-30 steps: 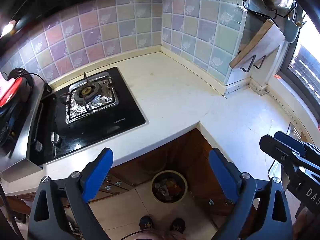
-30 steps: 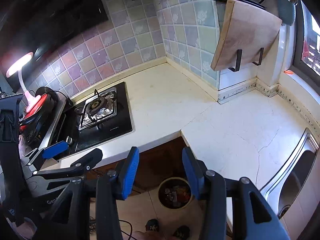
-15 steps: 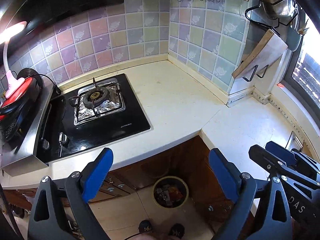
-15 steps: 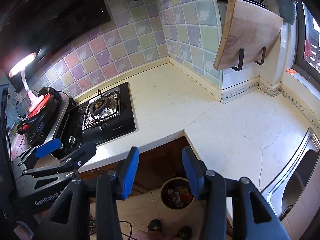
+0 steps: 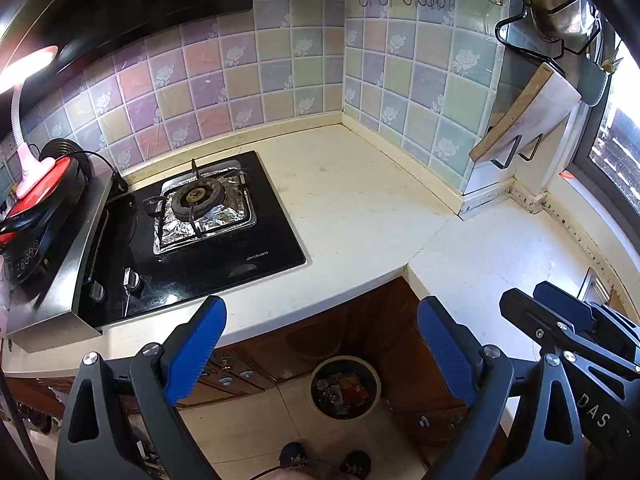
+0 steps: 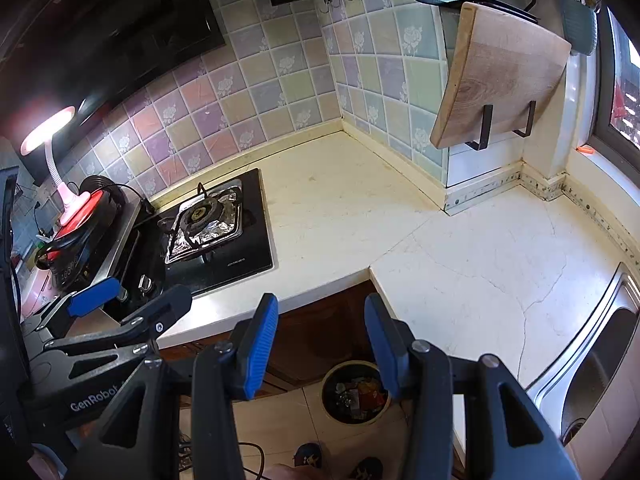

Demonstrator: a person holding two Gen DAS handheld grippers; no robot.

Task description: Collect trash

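Both claws lifted higher, left claw (image 5: pixel 322 336) gaping, right claw (image 6: pixel 320 336) half-open, both empty, round bin (image 5: pixel 346 387) below.

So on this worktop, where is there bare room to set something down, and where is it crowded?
Two bare patches: the countertop between the gas hob and the tiled corner, and the cracked stretch between the hanging cutting board and the sink. It is crowded at the far left, around the red appliance and pink lamp.

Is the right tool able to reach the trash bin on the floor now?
Probably yes: the right tool is open and empty, and the trash bin stands uncovered below it, beside the cabinet, with nothing between.
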